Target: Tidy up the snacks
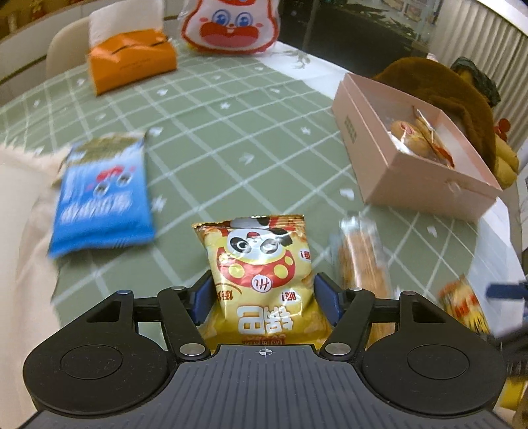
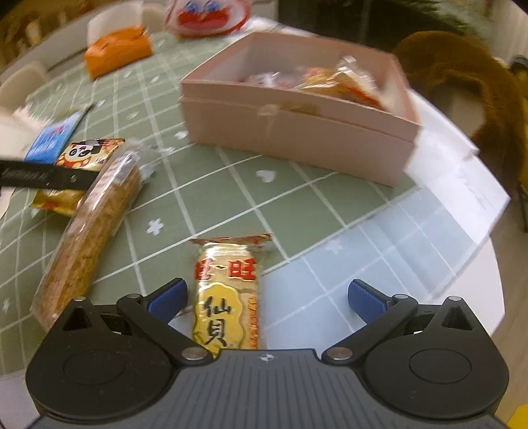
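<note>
Left tongs (image 1: 262, 297) stood spread around the panda chip bag (image 1: 264, 274) on the tabletop (image 1: 231, 132), pads apparently just clear, though blur hid contact. Right tongs (image 2: 265, 300) gaped wide over the rice cracker pack (image 2: 227, 293). Best centred first, closed gently on each bag's middle, then carried to the pink box (image 2: 297, 132).

My bench (image 1: 231, 109) is round and white, spread with a sage-green cloth (image 1: 204, 158) crossed by white lines and dotted with small white flowers. A pale chair (image 1: 62, 46) is tucked in at the far side, its rounded back just above the rim. Behind it I see a dark window (image 1: 356, 29), and to the right pale pleated curtains (image 1: 485, 49) hang down. The light is warm and indoor.
</note>
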Tool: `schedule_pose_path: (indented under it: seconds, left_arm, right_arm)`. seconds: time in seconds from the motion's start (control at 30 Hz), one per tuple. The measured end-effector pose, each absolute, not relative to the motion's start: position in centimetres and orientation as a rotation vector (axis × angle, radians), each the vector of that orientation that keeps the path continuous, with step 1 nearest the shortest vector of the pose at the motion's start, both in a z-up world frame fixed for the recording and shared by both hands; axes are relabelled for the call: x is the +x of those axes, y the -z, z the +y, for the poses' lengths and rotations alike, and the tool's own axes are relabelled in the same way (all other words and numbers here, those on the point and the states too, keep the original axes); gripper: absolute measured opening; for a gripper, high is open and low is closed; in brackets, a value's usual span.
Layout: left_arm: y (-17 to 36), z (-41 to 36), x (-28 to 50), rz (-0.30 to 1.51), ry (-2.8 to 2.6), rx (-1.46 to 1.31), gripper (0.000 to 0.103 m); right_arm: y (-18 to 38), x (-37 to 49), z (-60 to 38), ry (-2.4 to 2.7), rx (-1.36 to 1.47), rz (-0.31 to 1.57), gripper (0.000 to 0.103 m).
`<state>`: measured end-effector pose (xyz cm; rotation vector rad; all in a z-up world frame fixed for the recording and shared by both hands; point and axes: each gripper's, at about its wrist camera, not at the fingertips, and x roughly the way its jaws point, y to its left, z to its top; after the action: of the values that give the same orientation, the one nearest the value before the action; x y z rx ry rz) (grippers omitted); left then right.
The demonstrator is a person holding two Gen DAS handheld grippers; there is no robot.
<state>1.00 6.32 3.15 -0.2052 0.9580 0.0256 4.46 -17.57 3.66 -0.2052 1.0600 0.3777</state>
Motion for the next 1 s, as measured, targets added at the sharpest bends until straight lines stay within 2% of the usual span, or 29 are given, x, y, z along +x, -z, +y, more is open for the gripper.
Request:
schedule_pose_path:
  seconds: [0.23, 0.53, 1.0]
  left_arm:
    - [-3.3, 7.2, -1.5, 0.962, -0.060, -0.271, 0.070]
    - [-3.1, 6.1, -3.3, 0.936, -0.082, -0.209, 0.070]
    - [-3.3, 5.1, -2.9, 0.959, -0.064, -0.213, 0.070]
  right_arm:
    - [-6.8, 3.4, -13.8, -0.546, -0.157, 0.998, 0.101]
    - [-4.8, 6.8, -9.0, -0.544, -0.112, 1.094, 0.101]
    - [-3.9, 6.9, -15.8, -0.478, 0.087, 1.121, 0.103]
